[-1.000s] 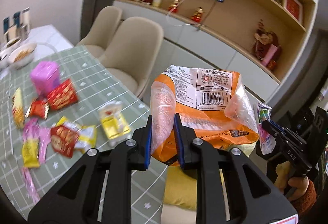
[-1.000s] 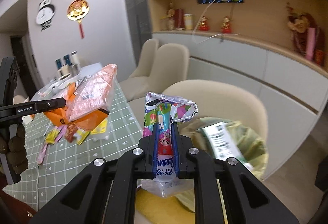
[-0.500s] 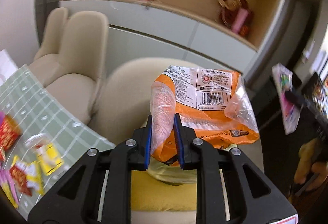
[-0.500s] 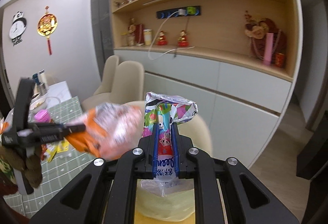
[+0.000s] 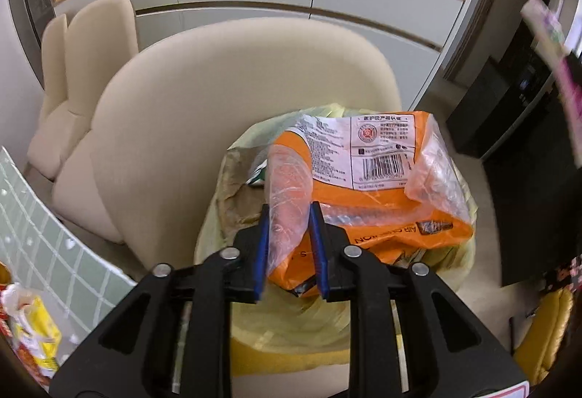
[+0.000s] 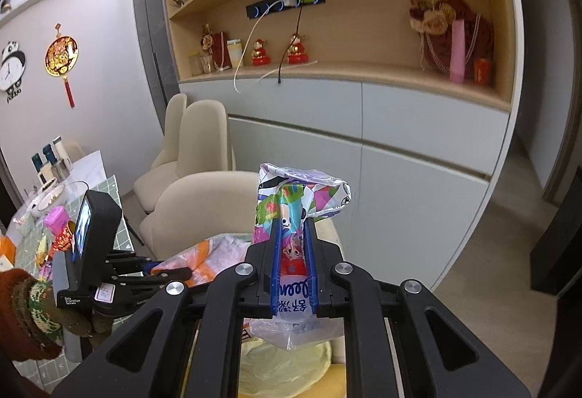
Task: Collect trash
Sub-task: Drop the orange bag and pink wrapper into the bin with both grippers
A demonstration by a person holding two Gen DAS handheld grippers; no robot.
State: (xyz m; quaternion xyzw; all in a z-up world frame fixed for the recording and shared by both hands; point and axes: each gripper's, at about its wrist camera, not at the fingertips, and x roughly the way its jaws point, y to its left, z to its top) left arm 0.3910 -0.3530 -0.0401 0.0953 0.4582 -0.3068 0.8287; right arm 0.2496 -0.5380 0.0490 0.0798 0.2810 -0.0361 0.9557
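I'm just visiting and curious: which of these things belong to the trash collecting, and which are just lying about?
Part of the job:
- orange bag, between the left gripper's jaws, which have just been opening
- colourful wrapper, clamped in the right gripper
- bin bag, yellow, under both
- wrappers on the table

Just lying about:
- chairs
- figurines
- clock

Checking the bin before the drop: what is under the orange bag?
Under the orange bag gapes the yellow-lined bin, holding crumpled brown paper and a green-white scrap. The bag covers whatever lies deeper.
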